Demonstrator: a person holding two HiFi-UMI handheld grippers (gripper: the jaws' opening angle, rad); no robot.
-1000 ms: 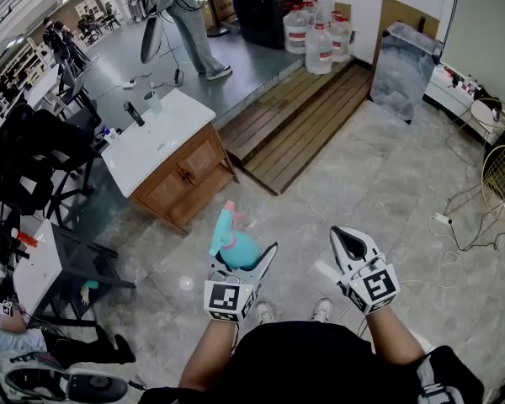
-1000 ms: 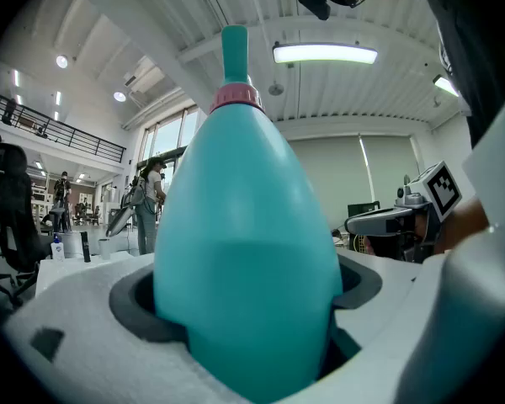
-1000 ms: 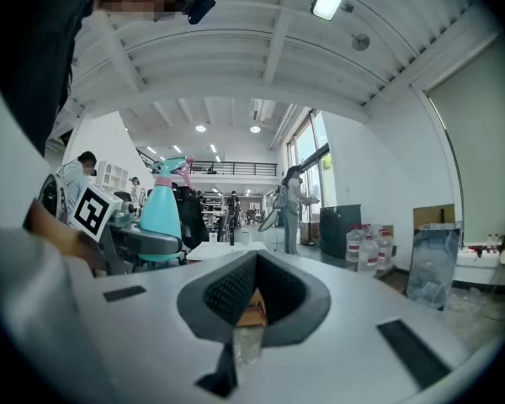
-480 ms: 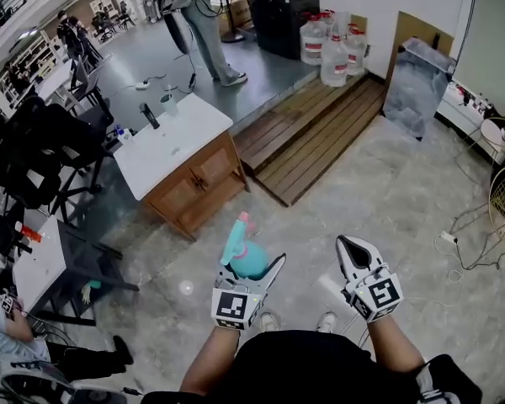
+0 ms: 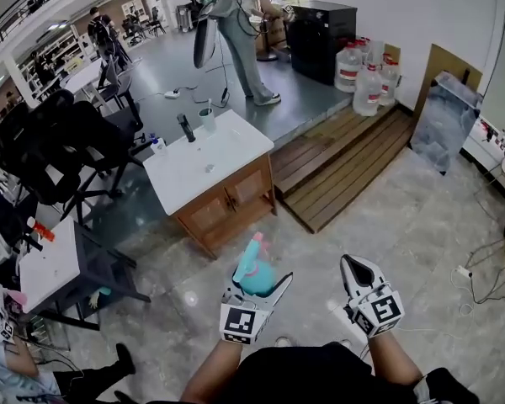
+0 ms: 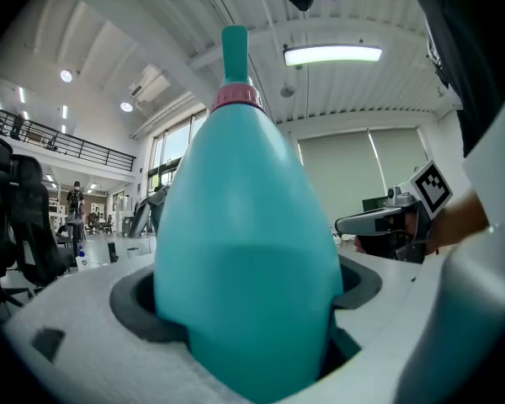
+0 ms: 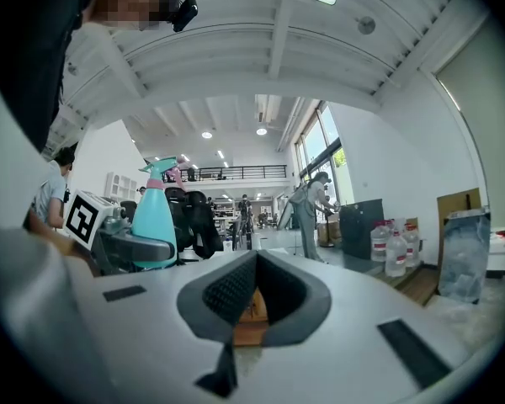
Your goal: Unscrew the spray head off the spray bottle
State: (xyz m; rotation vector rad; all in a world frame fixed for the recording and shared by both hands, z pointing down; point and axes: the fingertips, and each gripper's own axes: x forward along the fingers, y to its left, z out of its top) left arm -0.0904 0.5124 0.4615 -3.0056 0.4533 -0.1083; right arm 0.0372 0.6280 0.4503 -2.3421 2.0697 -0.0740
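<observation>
1. The left gripper [image 5: 259,283] pinches the teal spray bottle [image 5: 254,274] by its belly, upright, near the person's body.
2. The right gripper [image 5: 354,266], to its right, is pressed together and empty.
3. The bottle is probably light, smooth, squeezable plastic; grip at the pink collar [image 6: 236,98].
4. Only the left gripper view shows a darker lower half, possibly liquid; the right gripper view shows the spray head [image 7: 158,167] side-on.

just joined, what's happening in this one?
A person stands on a tiled floor with tongs in each hand. The left tongs are clamped around the belly of a teal spray bottle, held upright. Its spray head is still on the neck, so unscrewing has not started. The right tongs are shut and empty, held apart from the bottle. A white-topped wooden cabinet stands ahead.
</observation>
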